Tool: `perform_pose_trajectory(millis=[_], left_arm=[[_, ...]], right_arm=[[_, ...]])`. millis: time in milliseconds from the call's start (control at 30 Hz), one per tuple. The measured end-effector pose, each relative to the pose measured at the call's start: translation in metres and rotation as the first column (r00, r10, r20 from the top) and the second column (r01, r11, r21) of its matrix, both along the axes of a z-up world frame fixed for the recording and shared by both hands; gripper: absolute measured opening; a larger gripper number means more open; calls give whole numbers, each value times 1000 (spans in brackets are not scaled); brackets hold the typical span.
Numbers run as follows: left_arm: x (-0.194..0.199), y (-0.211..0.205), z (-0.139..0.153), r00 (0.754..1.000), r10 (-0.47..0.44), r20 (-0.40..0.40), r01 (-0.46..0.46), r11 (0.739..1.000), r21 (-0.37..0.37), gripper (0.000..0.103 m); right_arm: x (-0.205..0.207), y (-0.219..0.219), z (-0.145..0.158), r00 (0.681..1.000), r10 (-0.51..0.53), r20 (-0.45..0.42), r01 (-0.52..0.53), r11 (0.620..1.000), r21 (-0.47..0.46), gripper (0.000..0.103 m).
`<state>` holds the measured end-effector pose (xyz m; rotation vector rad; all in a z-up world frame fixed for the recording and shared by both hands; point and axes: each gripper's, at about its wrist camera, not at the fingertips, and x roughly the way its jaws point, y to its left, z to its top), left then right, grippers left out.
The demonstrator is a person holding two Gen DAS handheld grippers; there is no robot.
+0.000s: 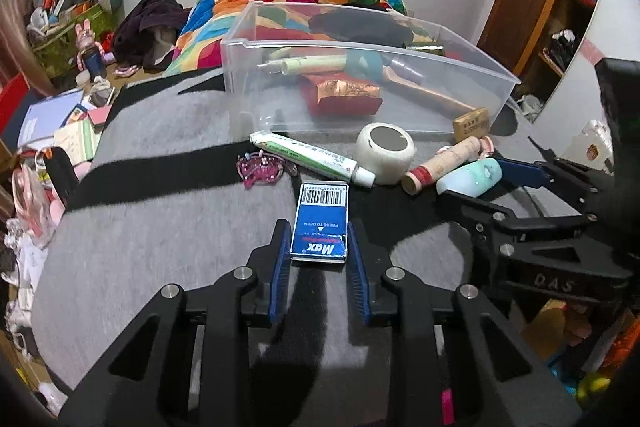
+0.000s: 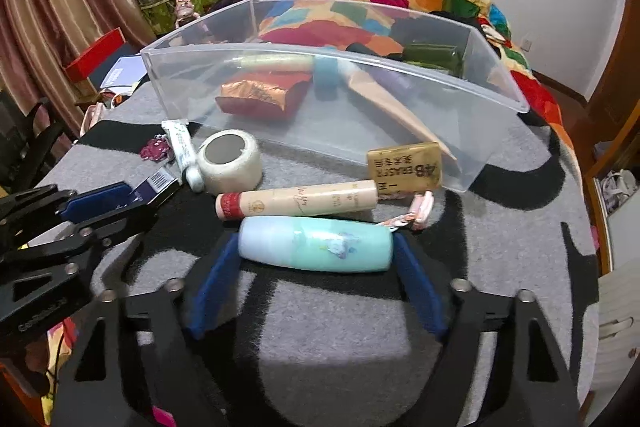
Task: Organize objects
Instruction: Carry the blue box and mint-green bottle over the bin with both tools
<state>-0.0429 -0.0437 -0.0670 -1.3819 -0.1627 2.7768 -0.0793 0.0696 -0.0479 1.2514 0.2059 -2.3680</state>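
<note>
Blue staple box (image 1: 320, 223) between left jaws (barely apart), mint bottle (image 2: 316, 244) spanning right's.

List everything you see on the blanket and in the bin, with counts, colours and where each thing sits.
clear bin: 1, transparent, far side of blanket
red-gold packet: 1, inside bin
tubes: several, pale green, inside bin
eraser: 1, gold, against bin front
tape roll: 1, white, before bin
ointment tube: 1, white-green, beside tape
cream tube: 1, beige, red cap
mint bottle: 1, lying between right fingers
Max box: 1, blue, between left fingers
pink hair clip: 1
left gripper: open
right gripper: open
</note>
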Motion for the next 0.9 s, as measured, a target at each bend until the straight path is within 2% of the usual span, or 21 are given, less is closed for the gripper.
perform_pose_trajectory(millis=[233,433,600,900], left_arm=[[12,-3,7,999,38,-29,-37,999,14,27],[16,-3,26,995,45,-91,-45,999,7,27],[13,-1,47,988,40,-146,-40,999,2,27],[-13,-6,76,975,52,-215,-48,998,27,27]], right_arm=[[6,10,9,1000,5,6,-5,998,-60,71],[12,15,32,999,17,-28,-20,993,-117,71],[10,17,57,994,-13,-105,-1,991,-130,71],[-18,20,92,980,-72,-188,41,986,-164,71]])
